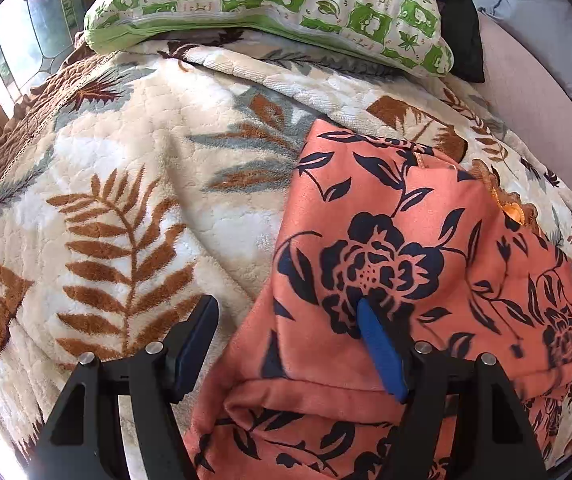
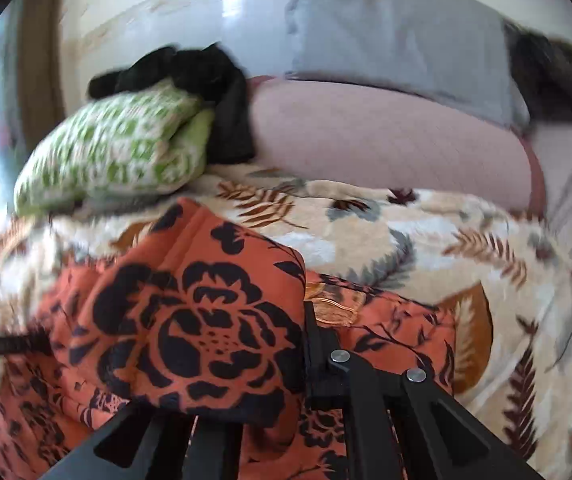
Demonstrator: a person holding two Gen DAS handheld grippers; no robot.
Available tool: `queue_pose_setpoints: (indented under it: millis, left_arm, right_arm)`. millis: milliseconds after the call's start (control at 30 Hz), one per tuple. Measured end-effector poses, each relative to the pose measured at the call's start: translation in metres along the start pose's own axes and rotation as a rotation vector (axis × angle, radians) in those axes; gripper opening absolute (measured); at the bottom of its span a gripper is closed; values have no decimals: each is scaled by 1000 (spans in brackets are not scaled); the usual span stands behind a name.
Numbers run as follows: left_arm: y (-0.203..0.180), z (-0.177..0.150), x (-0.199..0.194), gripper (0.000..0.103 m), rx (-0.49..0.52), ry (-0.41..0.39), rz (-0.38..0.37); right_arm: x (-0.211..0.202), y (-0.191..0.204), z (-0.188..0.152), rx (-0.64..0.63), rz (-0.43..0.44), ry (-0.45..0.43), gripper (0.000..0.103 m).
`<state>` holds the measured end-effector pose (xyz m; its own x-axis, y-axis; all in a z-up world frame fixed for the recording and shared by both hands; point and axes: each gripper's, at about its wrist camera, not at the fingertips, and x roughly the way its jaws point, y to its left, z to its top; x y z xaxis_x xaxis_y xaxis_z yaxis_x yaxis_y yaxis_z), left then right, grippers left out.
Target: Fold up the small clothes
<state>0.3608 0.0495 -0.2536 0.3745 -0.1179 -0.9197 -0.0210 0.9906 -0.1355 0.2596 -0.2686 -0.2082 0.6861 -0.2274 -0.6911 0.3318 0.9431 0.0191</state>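
Coral cloth: my small garment point(image 1: 386, 240), salmon-orange with a navy flower print, fills the lower right of the left wrist view, lying on the leaf-print fleece blanket point(image 1: 125, 200).
Left tongs: my left gripper point(image 1: 286, 344) stands released, jaws wide apart; the blue pad point(image 1: 382, 352) rests on the flower print, the other finger is over bare blanket at lower centre, so the garment's left edge lies between them, not pinched.
Upper frame, left view: a green-and-white pillow point(image 1: 269, 4) sits at the top edge, well apart from the garment.
Right wrist view: blurred. A flap of the same garment point(image 2: 189, 328) is draped over my right gripper point(image 2: 306, 344) at lower centre, the rest spread beneath.
Right tongs: clenched; the fingertips are buried under the cloth, and the flap looks caught between them, though the pinch itself is hidden.
Risk, right side: I judge the hold thin, so a quick pull could slip the flap free and drop the fold crooked.
Risk, left side: with nothing pinning the left edge, the fleece may drag the whole garment along and bunch it.
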Motion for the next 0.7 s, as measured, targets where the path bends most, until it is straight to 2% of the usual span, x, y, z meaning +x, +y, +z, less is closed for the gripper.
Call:
queue_pose_setpoints:
  millis: [100,200,233,267,333,433,500,567,633,667,700]
  left_arm:
    - [-11,-2,0,74,42,-29,65]
    - [-13,-3,1,74,68,-42,94]
    - [-13,-3,0,74,71,-43,97]
    - [-13,-3,-1,74,70,-48,103]
    - [-13,-2,-6,74,72,-86,142]
    - [-22,-3,-19,74,118,-172,206]
    - [-31,-6,-27,74,155,-217,184]
    - [-42,-9,-26,74,199,-211,145]
    - [-54,-13,-17,74,249,-177,154]
    - [-59,-16,-9,74,277,-150,174]
    - [-62,-18,0,74,307,-115,197]
  right_arm:
    - [5,-70,-22,249,16,84,8]
    - [19,-111,-63,448,72,262,14]
    - [16,-118,-74,481,109,270,14]
    - [6,-124,-79,499,134,229,14]
    - [-15,-134,-79,546,78,149,19]
    - [-39,-133,-66,518,-8,31,19]
    - [-49,-123,-59,447,-50,-29,19]
    - [-45,-110,-53,381,-19,-44,19]
    - [-19,-99,-51,349,63,60,19]
    - [3,-95,-55,326,74,157,20]
    - [22,-91,-63,304,51,258,18]
